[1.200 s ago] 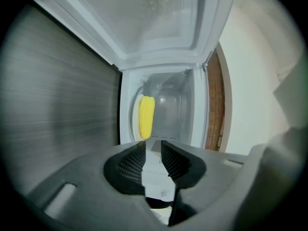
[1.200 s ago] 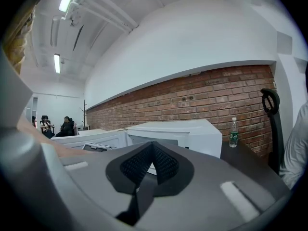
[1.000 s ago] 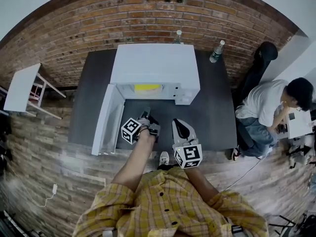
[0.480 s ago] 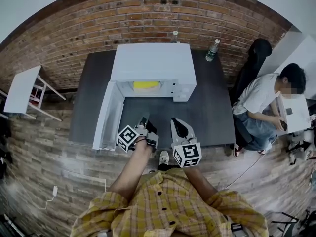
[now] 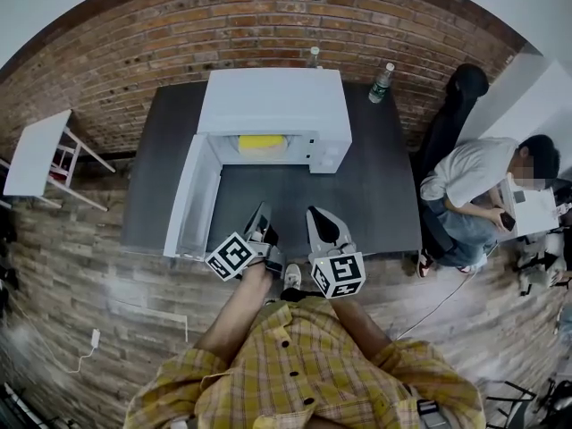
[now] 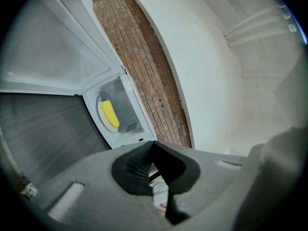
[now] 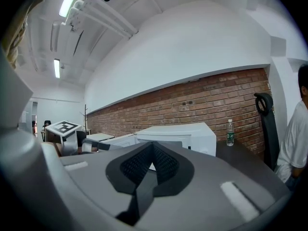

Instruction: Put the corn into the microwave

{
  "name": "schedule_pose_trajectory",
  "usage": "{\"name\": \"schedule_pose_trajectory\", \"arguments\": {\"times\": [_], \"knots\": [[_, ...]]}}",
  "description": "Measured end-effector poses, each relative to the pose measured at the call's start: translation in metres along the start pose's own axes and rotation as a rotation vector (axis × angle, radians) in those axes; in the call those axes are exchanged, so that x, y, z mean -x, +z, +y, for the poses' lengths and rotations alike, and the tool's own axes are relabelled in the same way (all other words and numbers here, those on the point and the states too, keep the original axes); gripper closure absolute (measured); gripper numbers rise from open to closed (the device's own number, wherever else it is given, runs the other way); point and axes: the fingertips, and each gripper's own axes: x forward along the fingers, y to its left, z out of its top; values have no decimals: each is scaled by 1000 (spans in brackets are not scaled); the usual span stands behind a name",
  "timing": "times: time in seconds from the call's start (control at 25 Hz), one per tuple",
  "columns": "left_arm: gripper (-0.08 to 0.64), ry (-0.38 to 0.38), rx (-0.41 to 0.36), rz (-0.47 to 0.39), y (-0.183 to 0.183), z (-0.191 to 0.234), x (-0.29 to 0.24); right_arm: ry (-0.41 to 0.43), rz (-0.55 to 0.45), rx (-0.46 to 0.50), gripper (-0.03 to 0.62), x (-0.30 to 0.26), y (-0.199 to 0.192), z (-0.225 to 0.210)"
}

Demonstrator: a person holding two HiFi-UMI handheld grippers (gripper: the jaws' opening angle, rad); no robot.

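The yellow corn (image 5: 261, 142) lies on a white plate inside the white microwave (image 5: 273, 105), whose door (image 5: 192, 199) hangs open to the left. The left gripper view, rolled to one side, shows the corn (image 6: 109, 113) on its plate (image 6: 102, 123) far off in the cavity. My left gripper (image 5: 262, 214) is shut and empty, over the table's front edge, well short of the microwave. The right gripper (image 5: 319, 217) is beside it, also shut with nothing in it. Their pads meet in both gripper views, left gripper (image 6: 153, 148) and right gripper (image 7: 153, 150).
The microwave stands on a dark table (image 5: 375, 195). Two water bottles (image 5: 381, 82) (image 5: 314, 56) stand at its back edge. A seated person (image 5: 474, 186) and a black chair (image 5: 456, 105) are to the right, and a small white table (image 5: 36, 155) to the left.
My left gripper has drawn back from the microwave towards the table's front edge and rolled. The right gripper has backed off a little too. The corn stays inside.
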Motion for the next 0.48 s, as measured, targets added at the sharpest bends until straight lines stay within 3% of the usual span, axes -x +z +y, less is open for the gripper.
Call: {"name": "schedule_pose_trajectory", "arguments": {"times": [0.32, 0.48], "knots": [[563, -31, -257, 31, -10, -21, 17, -3, 7, -6, 589, 4, -5, 6], [563, -37, -341, 35, -11, -28, 24, -2, 15, -8, 589, 5, -7, 11]]}}
